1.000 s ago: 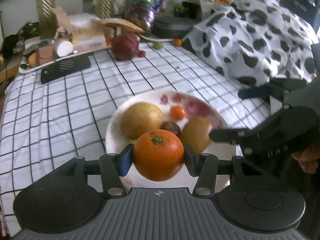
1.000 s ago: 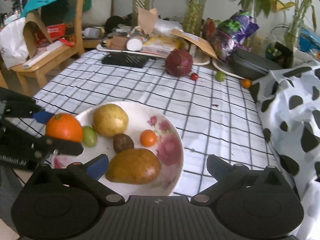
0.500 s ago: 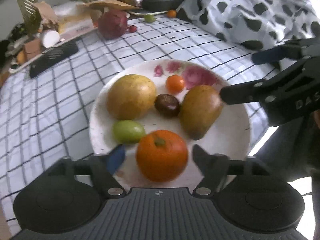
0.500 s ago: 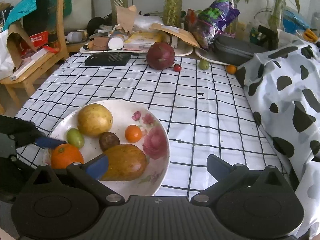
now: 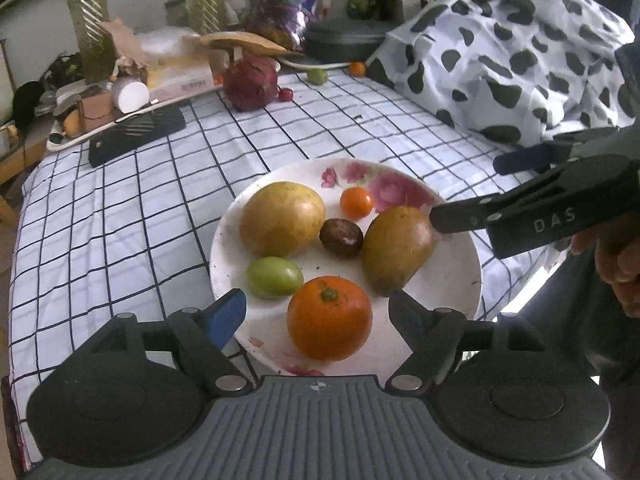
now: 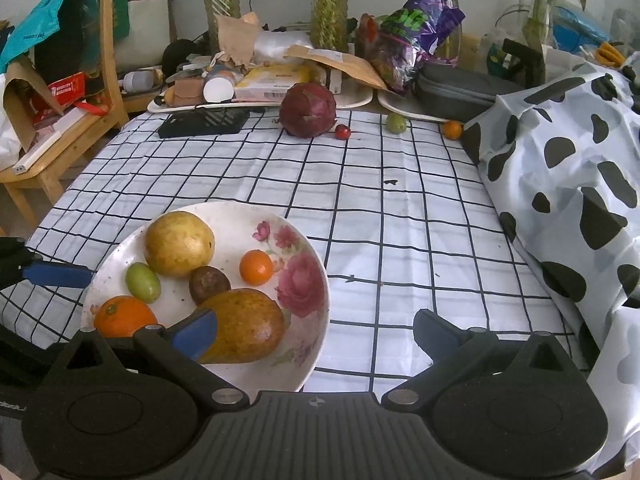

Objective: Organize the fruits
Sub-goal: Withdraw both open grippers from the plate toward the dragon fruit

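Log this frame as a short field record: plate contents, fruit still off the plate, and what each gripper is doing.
plate: white floral plate on checked cloth
on plate: orange, green fruit, yellow round fruit, dark small fruit, small orange fruit, mango
off plate, far edge: dark red fruit, red cherry-sized fruit, small green fruit, small orange one
left gripper: open, jaws just opened, orange between them but released
right gripper: open, empty, one finger over the mango

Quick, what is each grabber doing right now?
Left gripper: open, just released the big round orange onto the flowered white plate.
Right gripper: open, empty.
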Demonstrator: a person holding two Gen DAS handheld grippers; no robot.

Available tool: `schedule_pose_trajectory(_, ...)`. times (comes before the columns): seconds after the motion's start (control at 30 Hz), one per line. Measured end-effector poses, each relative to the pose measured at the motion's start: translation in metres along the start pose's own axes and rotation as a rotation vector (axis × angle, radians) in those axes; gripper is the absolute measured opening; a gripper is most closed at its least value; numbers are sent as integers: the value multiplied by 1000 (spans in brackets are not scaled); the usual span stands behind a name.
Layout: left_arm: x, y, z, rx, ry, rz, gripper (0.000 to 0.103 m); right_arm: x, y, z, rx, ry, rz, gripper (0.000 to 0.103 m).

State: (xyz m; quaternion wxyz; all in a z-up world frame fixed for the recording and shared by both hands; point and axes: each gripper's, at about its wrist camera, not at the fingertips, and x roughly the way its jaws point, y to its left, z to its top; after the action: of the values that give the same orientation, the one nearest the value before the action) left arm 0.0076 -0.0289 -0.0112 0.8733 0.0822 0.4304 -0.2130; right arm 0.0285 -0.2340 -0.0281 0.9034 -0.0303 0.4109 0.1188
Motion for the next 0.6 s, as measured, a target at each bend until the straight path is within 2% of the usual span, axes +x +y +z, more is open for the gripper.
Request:
schedule_pose_trajectory(0.3, -2, 9, 3, -51, -24, 6, 78, 1, 3, 0, -13, -1, -19, 103)
schedule_pose_trajectory(0.6, -4, 7, 4, -57, -41, 11, 78, 3, 6, 1, -35, -6, -39, 103)
